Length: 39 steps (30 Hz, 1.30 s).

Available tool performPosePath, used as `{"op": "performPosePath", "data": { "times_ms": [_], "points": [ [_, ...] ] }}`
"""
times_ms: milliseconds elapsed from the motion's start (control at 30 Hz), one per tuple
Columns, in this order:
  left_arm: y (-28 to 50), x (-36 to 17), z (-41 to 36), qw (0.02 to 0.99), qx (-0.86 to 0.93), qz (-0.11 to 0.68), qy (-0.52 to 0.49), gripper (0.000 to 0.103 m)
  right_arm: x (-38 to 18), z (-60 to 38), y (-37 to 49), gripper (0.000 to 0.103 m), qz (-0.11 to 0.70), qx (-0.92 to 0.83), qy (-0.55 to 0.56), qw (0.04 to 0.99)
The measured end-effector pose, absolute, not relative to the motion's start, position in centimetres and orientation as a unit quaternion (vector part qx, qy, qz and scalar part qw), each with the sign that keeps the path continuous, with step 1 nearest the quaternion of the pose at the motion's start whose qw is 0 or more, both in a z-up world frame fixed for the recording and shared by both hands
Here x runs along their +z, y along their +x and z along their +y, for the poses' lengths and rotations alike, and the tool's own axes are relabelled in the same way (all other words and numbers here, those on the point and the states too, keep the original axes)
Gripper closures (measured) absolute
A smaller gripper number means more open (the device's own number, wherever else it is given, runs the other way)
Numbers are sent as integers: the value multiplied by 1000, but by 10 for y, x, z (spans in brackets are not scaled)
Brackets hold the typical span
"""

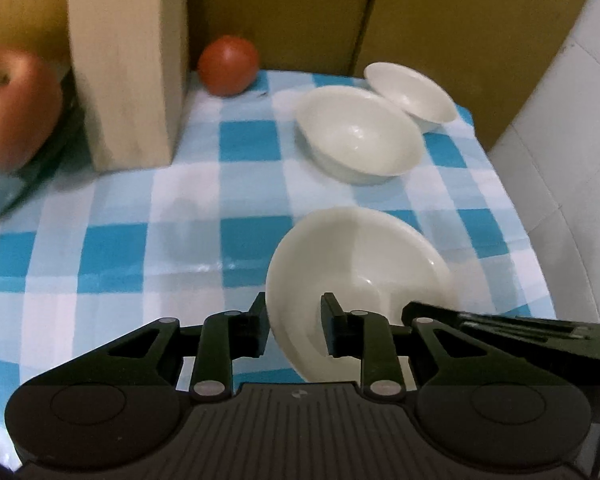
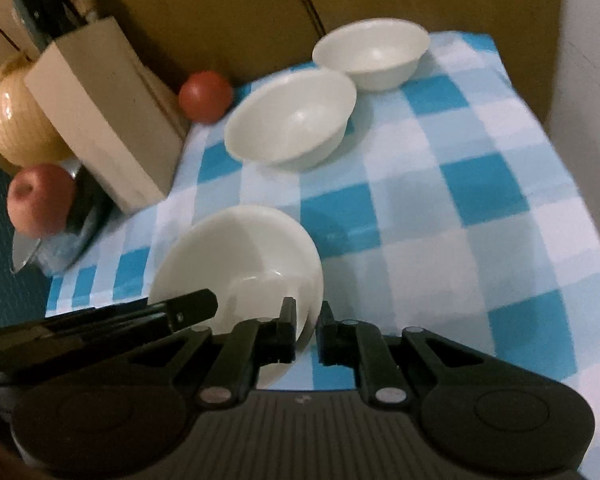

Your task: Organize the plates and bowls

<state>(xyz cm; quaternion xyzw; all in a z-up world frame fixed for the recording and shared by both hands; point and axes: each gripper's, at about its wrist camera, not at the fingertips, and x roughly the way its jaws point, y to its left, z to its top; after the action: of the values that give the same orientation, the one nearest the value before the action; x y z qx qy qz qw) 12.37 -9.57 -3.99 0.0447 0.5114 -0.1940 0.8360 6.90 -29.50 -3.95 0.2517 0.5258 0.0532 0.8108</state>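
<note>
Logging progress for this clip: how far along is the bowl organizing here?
Nothing looks stacked yet. Two white bowls, the middle bowl and the far bowl, sit side by side on the checkered tablecloth, rims about touching. In hand: the near bowl, tilted, its rim pinched on opposite sides by the left gripper and the right gripper. Left: nesting all three. No plates are visible.

A blue-and-white checked cloth [image 1: 236,236] covered the table. Brown cardboard [image 1: 284,12] stood behind it, a white tiled wall [image 1: 572,128] to the right. The light was dim.
</note>
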Motion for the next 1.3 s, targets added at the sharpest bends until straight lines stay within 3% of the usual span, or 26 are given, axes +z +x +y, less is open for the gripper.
{"op": "performPosePath", "data": {
  "times_ms": [200,300,700,1300],
  "points": [
    [124,-37,-90,843,-193,499,46,65,-38,-293,68,91,514,45,247,820],
    [127,-35,-87,848,-190,492,43,55,-35,-299,68,85,506,44,260,821],
    [136,-20,-77,860,-189,473,27,42,-14,-317,63,83,465,22,249,849],
    [176,-9,-126,878,-167,445,48,40,-16,-348,120,79,429,-24,265,863]
  ]
}}
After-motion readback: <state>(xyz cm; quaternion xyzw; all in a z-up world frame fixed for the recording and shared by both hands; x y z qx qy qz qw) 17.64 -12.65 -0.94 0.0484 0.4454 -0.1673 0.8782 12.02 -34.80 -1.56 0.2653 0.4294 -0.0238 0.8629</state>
